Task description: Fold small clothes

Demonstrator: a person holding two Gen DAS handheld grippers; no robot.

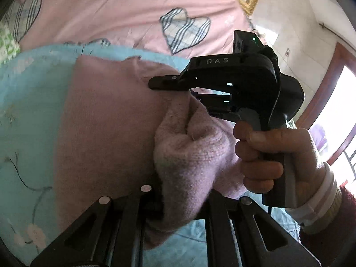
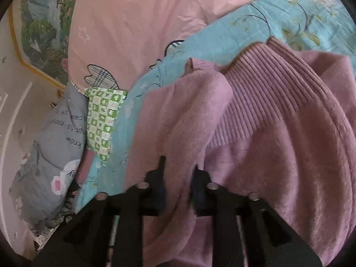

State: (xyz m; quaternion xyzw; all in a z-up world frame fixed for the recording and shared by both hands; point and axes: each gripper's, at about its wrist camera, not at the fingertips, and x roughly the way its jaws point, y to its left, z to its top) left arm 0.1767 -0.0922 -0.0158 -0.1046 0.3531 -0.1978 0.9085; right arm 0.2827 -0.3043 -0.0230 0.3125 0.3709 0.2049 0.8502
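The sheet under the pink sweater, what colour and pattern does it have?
The sheet is light blue with a faint floral print, best seen in the right wrist view beyond the sweater.

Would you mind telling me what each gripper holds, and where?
Both grip the fuzzy pink knit sweater: left gripper on bunched fabric, right gripper on a fold.

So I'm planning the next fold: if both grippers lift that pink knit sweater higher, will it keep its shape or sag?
Probably sag: the pink sweater already bunches into soft folds where the right gripper pinches it. Likely grippy, not slippery, given its fuzzy knit surface. The left gripper holds only a bunched bit, so the rest would likely drape toward the blue sheet.
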